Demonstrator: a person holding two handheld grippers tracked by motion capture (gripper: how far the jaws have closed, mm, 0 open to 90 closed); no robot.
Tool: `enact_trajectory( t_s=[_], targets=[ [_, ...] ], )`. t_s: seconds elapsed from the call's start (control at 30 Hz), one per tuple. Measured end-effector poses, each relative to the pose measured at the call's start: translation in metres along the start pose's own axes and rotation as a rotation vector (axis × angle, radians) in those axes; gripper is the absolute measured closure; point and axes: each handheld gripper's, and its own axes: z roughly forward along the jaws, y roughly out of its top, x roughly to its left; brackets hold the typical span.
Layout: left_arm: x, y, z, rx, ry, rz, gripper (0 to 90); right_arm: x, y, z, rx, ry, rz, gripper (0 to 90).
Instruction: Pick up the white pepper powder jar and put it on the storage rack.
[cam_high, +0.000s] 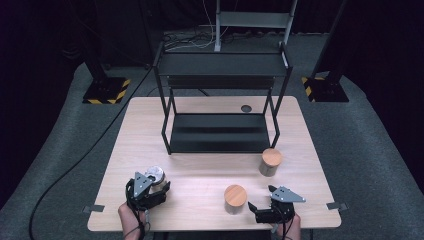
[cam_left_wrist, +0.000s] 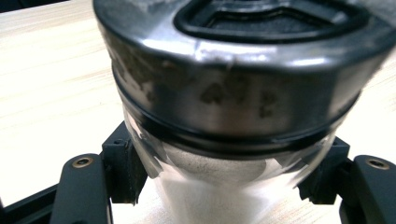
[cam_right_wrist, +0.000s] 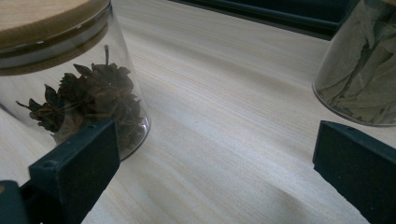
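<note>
A glass jar with a metal lid (cam_high: 155, 175) stands at the table's near left, and my left gripper (cam_high: 156, 183) is shut on it. In the left gripper view the black pads (cam_left_wrist: 122, 173) press both sides of the jar's clear body (cam_left_wrist: 224, 98), which holds a white powder. My right gripper (cam_high: 261, 198) rests at the near right with its jaws wide apart. Just left of it stands a wood-lidded jar of star anise (cam_high: 235, 198). In the right gripper view that jar (cam_right_wrist: 70, 84) sits beside the left finger (cam_right_wrist: 79, 168), and nothing lies between the jaws of my right gripper (cam_right_wrist: 215, 163).
A second wood-lidded jar (cam_high: 270, 161), holding dry leaves (cam_right_wrist: 364, 70), stands by the front right leg of a black two-shelf rack (cam_high: 220, 65) at the back of the wooden table (cam_high: 200, 175). A cable runs off to the left over the floor.
</note>
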Motion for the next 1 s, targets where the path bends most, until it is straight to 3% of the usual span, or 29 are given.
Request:
enact_trajectory(
  t_s=[1.0],
  targets=[
    [-0.003, 0.008, 0.011, 0.005, -0.017, 0.019, 30.1, 0.0, 0.0, 0.0, 0.007, 0.001, -0.003, 0.0]
  ],
)
